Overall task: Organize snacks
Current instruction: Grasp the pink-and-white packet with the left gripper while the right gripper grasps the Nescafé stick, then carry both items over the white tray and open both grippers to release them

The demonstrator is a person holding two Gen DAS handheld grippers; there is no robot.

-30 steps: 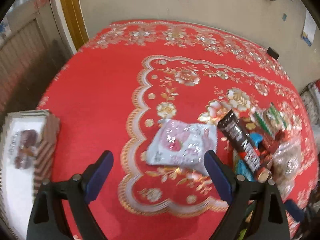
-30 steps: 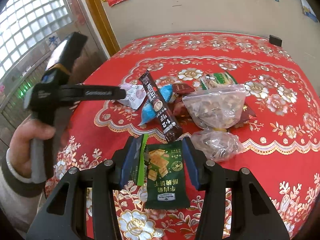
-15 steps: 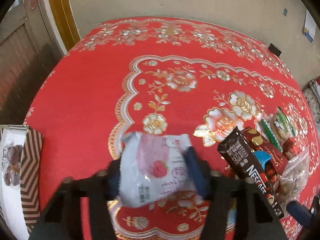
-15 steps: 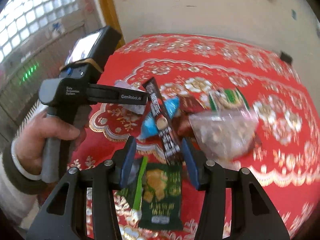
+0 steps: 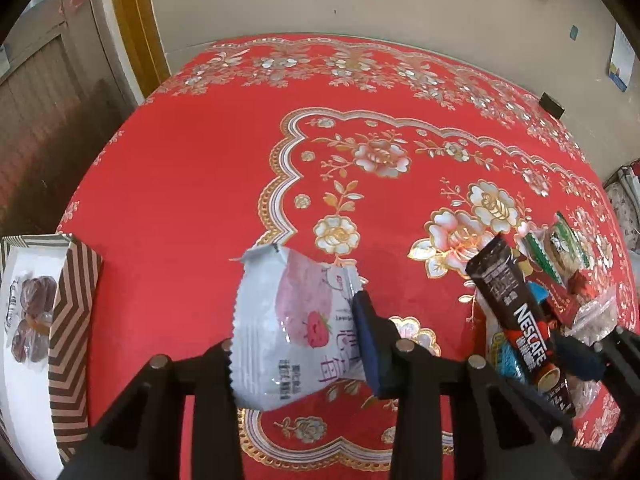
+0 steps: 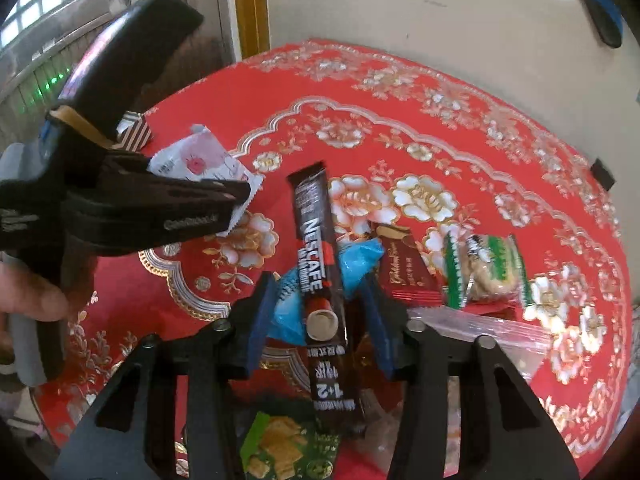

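Now, at the far left edge of the red floral tabletop sits a striped box. Beside it the left claw, whose jaws have just been closing, pinches a white strawberry snack packet, lifting it off the cloth. Further right, the right claw, also just narrowing, straddles the Nescafe stick lying atop a blue wrapper; whether its pads press I cannot tell. Green cracker packs lie beyond.
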